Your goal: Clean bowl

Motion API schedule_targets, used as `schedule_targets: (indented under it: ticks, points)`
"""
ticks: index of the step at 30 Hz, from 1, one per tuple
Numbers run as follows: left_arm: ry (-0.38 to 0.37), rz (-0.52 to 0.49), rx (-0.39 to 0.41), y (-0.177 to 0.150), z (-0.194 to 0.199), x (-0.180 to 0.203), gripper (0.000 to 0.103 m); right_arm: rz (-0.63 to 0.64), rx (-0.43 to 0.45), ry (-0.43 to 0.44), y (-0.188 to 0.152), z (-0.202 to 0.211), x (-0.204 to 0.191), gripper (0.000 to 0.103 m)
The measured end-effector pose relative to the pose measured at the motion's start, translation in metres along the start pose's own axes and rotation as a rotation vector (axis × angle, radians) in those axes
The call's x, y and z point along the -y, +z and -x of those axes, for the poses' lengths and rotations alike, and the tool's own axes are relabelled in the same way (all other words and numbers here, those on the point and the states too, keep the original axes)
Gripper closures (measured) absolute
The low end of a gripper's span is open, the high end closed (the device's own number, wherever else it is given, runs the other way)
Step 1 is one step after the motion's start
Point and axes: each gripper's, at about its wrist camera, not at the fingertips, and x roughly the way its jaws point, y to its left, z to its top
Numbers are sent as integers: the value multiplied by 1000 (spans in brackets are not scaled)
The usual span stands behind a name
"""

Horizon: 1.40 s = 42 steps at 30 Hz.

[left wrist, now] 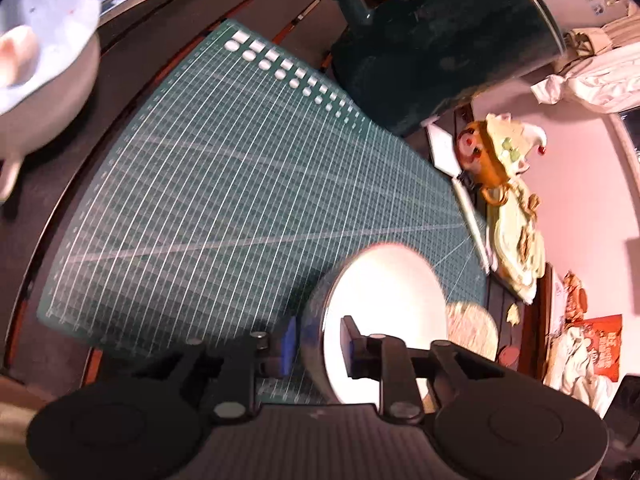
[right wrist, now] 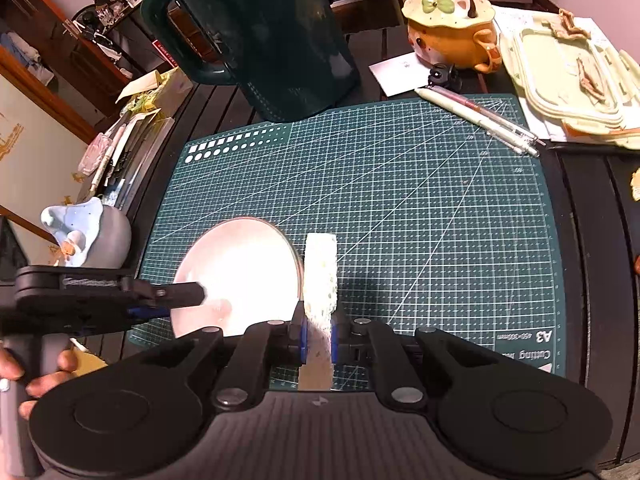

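Note:
A white bowl (left wrist: 384, 320) with a grey outer wall sits on the green cutting mat (left wrist: 224, 200). My left gripper (left wrist: 318, 344) is shut on the bowl's rim, one finger inside and one outside. In the right wrist view the bowl (right wrist: 240, 272) lies at the mat's near left, with the left gripper (right wrist: 188, 300) reaching onto its near rim from the left. My right gripper (right wrist: 319, 340) is shut on a pale sponge (right wrist: 320, 276) that stands on edge just right of the bowl's rim. The sponge (left wrist: 472, 330) also shows beyond the bowl in the left wrist view.
A dark green jug (right wrist: 260, 36) stands at the mat's far edge. A blue-grey figurine mug (right wrist: 88, 236) sits left of the mat. An orange lidded pot (right wrist: 452, 28), pens (right wrist: 480, 120) and stacked pale trays (right wrist: 568, 84) lie at the far right. A hand (right wrist: 44, 376) holds the left gripper's handle.

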Motion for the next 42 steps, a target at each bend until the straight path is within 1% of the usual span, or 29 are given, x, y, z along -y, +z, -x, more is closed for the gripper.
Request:
schedule_targets:
  ticks: [5, 6, 9, 10, 12, 14, 16, 17, 18, 20, 22, 26, 27, 28, 29, 30, 31, 32, 34, 36, 39, 42]
  points:
    - [-1, 10, -44, -13, -6, 3, 82, 9, 21, -15, 3, -1, 2, 93]
    - [3, 4, -47, -14, -8, 5, 82, 14, 38, -28, 5, -2, 1, 93]
    - [12, 3, -46, -15, -11, 6, 82, 20, 53, -34, 11, -10, 0, 93]
    - [14, 6, -45, -15, -12, 5, 82, 20, 44, -18, 13, -14, 0, 93]
    - [13, 23, -43, -14, -12, 2, 84, 23, 36, -12, 14, -17, 0, 93]
    - [24, 27, -35, -11, -11, 0, 87, 29, 27, -13, 12, -17, 0, 93]
    - [43, 26, -18, -6, -10, -3, 90, 27, 11, 14, 10, -11, 0, 93]
    - [49, 27, -11, -4, -9, -5, 90, 24, 8, 25, 9, -9, 0, 93]
    - [48, 29, -7, -2, -8, -6, 90, 24, 0, 54, 6, -5, 0, 93]
    - [42, 33, -5, 1, -7, -8, 90, 37, -9, 66, 4, -1, -2, 93]
    - [34, 34, -4, 2, -7, -9, 90, 64, -3, 32, 1, 2, -5, 93]
    - [30, 34, -5, 2, -8, -9, 90, 67, 47, -12, 4, 13, -4, 93]
    - [35, 33, -5, 2, -8, -10, 90, 66, 70, -9, 5, 19, -4, 93]
    - [34, 35, -6, 2, -8, -10, 90, 66, 105, 27, 7, 29, -7, 93]
    - [34, 37, -6, 2, -7, -11, 90, 71, 114, 45, 7, 32, -8, 93]
    - [34, 37, -6, 2, -7, -11, 90, 96, 127, 98, 7, 36, -17, 93]
    - [35, 36, -5, 1, -6, -11, 90, 112, 127, 128, 7, 37, -23, 93]
    - [35, 38, -7, 3, -9, -9, 90, 125, 120, 141, 8, 35, -28, 93]
    - [36, 43, -14, 12, -17, -1, 90, 172, 90, 110, 7, 22, -43, 93]
    - [37, 45, -14, 10, -15, -3, 90, 206, 64, 72, 6, 4, -56, 93]
    - [38, 49, -16, 10, -16, -4, 90, 194, 0, 71, 7, -22, -59, 93]
    - [39, 52, -17, 11, -18, -3, 90, 188, -42, 51, 7, -40, -60, 93]
